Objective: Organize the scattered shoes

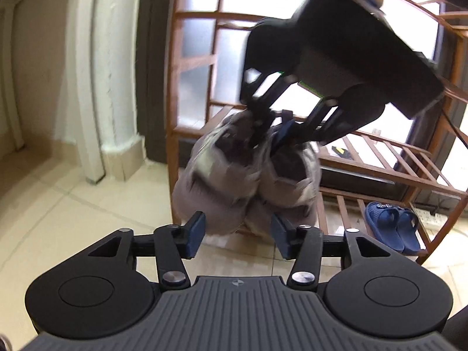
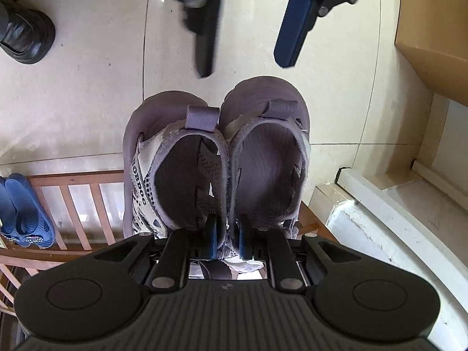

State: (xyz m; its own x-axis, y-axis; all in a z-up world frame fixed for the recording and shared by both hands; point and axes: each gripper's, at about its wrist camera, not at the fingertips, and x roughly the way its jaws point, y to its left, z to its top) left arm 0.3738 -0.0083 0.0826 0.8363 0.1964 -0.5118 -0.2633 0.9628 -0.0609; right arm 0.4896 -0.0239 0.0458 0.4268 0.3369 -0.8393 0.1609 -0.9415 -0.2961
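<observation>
1. Two grey shoes (image 2: 216, 158) are being held side by side at the wooden rack's (image 2: 79, 187) end, above the tiled floor (image 2: 87, 87).
2. Two blue sandals (image 2: 23, 210) are sitting on a lower rack shelf; one black shoe (image 2: 25, 35) is lying on the floor.
3. The right gripper (image 2: 227, 234) is being kept clamped on the two shoes' adjoining heel edges.
4. The left gripper (image 1: 238, 234) is being held with jaws apart, gripping nothing, just short of the shoes' toes.

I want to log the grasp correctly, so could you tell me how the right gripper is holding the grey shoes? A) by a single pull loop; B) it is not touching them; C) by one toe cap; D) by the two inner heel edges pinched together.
D: the right gripper has its blue pads clamped on the adjoining heel collars of both grey shoes, so the pair hangs together.
</observation>
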